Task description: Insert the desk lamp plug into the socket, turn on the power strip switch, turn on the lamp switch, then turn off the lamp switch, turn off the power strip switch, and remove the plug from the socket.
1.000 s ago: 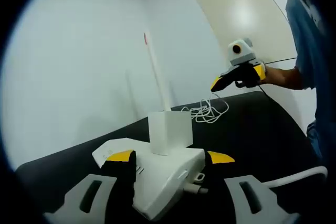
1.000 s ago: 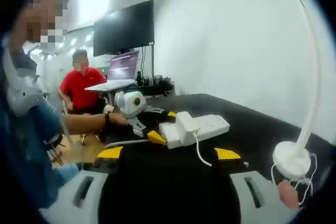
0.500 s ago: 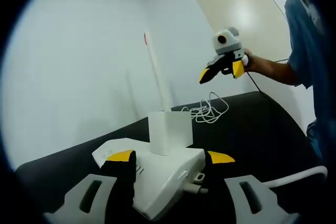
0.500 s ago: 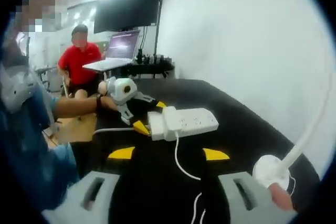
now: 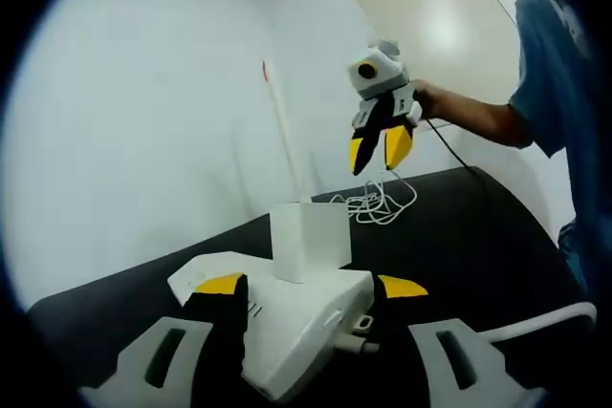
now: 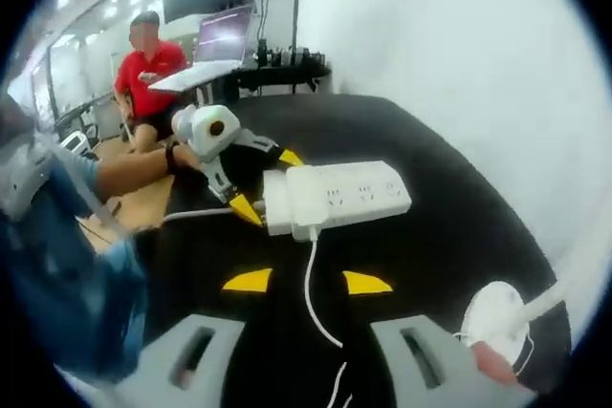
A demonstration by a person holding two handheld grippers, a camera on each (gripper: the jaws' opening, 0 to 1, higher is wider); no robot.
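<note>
Left gripper view: the left gripper (image 5: 306,286) has its yellow-tipped jaws clamped on one end of the white power strip (image 5: 287,317), which lies on the black table (image 5: 478,236) with the lamp's boxy plug (image 5: 308,241) seated upright in it. Behind the plug rise the thin lamp stem (image 5: 287,131) and a loose coil of cord (image 5: 378,203). Above that coil the right gripper (image 5: 375,152), a second ago held level and further from the strip, now hangs tipped downward, jaws a little apart and gripping nothing.

Right gripper view: the camera has swung over the table, so the power strip (image 6: 335,198) sits near centre with the left gripper (image 6: 251,186) clamped on its end. The plug's cord (image 6: 311,284) trails from the strip toward the right gripper (image 6: 306,281), jaws apart. The round lamp base (image 6: 497,317) stands well to one side of the strip.

With the plug already in, the descent suggests the right gripper is heading for a switch, probably the strip's.
</note>
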